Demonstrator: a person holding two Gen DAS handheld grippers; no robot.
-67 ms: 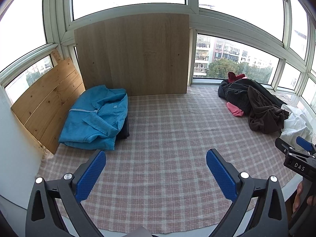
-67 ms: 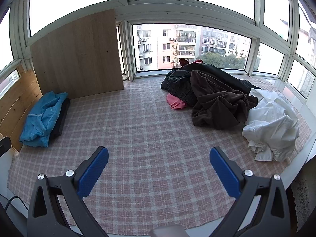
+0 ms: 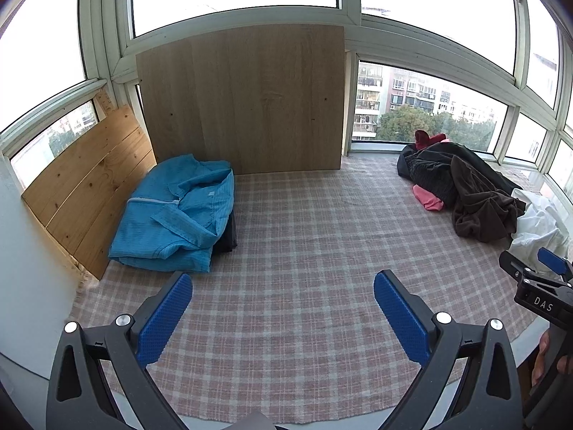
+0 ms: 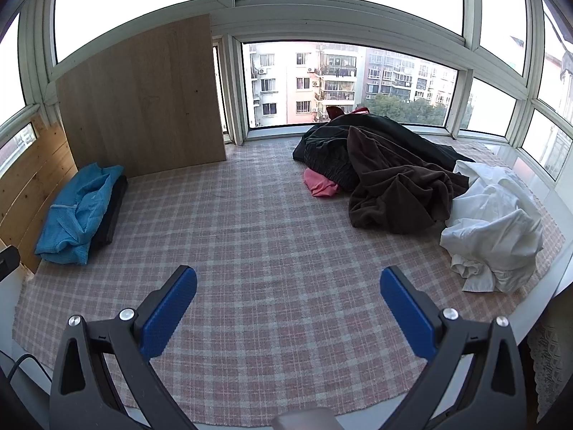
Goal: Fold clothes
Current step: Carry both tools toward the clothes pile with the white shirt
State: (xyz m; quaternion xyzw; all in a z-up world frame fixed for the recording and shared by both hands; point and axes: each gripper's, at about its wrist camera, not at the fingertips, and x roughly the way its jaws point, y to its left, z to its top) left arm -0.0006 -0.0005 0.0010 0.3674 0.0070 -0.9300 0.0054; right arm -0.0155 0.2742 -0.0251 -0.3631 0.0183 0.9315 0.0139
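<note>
Left tongs: spread wide, blue pads apart, nothing between them. They hover above the checked cloth that covers the tabletop.

Right tongs: likewise spread wide and empty, above the same cloth. In the left wrist view, the right tool appears at 3 o'clock, held by a hand at the frame edge.

Folded stack: a blue garment lies at 10 o'clock in the left wrist view, on top of a dark folded item. The stack touches the pine plank panel on its left and sits just in front of the upright wooden board.

Unfolded pile: located at 2 o'clock in the right wrist view. It comprises a black garment, a brown garment draped over it, a pink item protruding at the pile's left edge, and a red item at the rear against the window. A crumpled white garment lies at 3 o'clock, touching the brown garment.
</note>
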